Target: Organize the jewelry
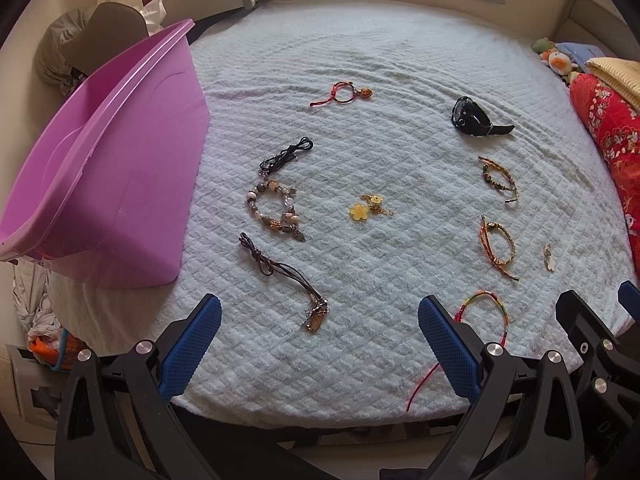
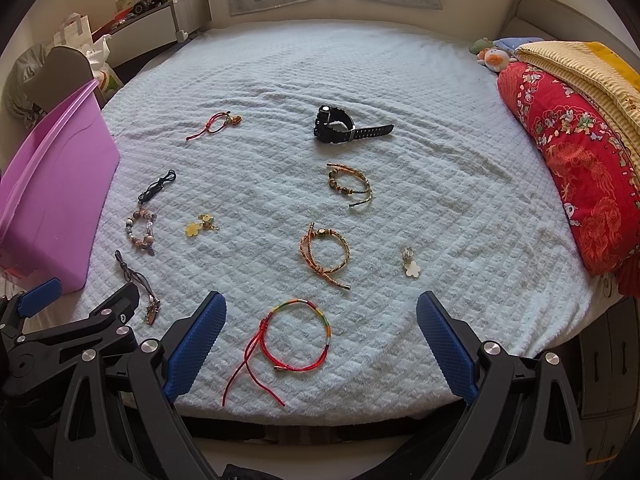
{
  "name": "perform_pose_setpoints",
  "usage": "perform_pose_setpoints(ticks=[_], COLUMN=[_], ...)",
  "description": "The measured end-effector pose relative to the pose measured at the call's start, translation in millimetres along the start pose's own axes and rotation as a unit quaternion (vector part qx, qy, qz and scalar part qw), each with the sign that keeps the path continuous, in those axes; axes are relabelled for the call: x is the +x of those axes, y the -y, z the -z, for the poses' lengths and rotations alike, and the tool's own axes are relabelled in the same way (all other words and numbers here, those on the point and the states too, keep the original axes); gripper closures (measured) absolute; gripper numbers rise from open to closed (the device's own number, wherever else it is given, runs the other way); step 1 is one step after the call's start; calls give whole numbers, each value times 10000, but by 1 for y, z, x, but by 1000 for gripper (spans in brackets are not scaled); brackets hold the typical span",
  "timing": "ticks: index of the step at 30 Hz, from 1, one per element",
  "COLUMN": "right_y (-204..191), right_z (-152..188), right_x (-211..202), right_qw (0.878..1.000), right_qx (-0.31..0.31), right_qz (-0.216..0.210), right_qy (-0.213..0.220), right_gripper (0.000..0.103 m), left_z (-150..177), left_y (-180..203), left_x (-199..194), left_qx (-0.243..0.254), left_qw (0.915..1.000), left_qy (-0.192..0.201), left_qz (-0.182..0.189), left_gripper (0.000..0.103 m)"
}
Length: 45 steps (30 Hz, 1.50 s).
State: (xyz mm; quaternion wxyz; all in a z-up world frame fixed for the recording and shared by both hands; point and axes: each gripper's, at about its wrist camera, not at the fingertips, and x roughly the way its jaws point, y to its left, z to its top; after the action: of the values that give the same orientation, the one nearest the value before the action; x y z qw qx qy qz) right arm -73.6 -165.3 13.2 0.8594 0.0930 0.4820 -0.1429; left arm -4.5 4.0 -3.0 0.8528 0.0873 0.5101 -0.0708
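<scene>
**Nothing picked up yet: red cord bracelet lies nearest the right gripper**

Both grippers hang over the near edge of the bed, jaws spread wide and empty. The right gripper has the red cord bracelet lying flat just ahead, between its fingers, the ring toward the bed's middle and its loose tails trailing back toward the left finger. I judge this the likeliest first pick, and the right hand is nearer to it.

The left gripper faces the brown cord pendant, whose long axis runs diagonally away to the left, toward the pink tub. The tub stands at the left edge, so I expect pieces to go there, a crossing reach for the right hand.

Farther off lie a beaded bracelet, yellow flower earrings, two braided bracelets, a black watch and a red string charm.

No brand or writing can be read
</scene>
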Motion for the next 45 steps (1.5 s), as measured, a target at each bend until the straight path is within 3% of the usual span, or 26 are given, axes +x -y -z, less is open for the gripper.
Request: perform_pose_setpoints(ticks=[8,12,22,34,45], right_y=[32,46,53,12,-2], right_z=[19,38,53,54,55], right_x=[11,25,58,99,126], right_qw=[9987,9975,9904,9873,9884], right_qx=[90,91,288,-332,-580], right_qz=[-473,-575,-1092,-1169,-747], right_qy=[-158,-403,-794,-1024,-1185], right_gripper=[11,11,11,11,11], left_z=[20,37,51,32,25], left_y=[-37,-50,-60,-36,-35], left_x=[19,35,58,87,116], left_qx=[-111,-174,-474,-209,-281], left_qw=[9997,9991,9980,9982,9976], left_qy=[-144,-362,-365,-405,-546], left_qz=[-174,-99,203,379,328], left_gripper=[6,6,6,6,6])
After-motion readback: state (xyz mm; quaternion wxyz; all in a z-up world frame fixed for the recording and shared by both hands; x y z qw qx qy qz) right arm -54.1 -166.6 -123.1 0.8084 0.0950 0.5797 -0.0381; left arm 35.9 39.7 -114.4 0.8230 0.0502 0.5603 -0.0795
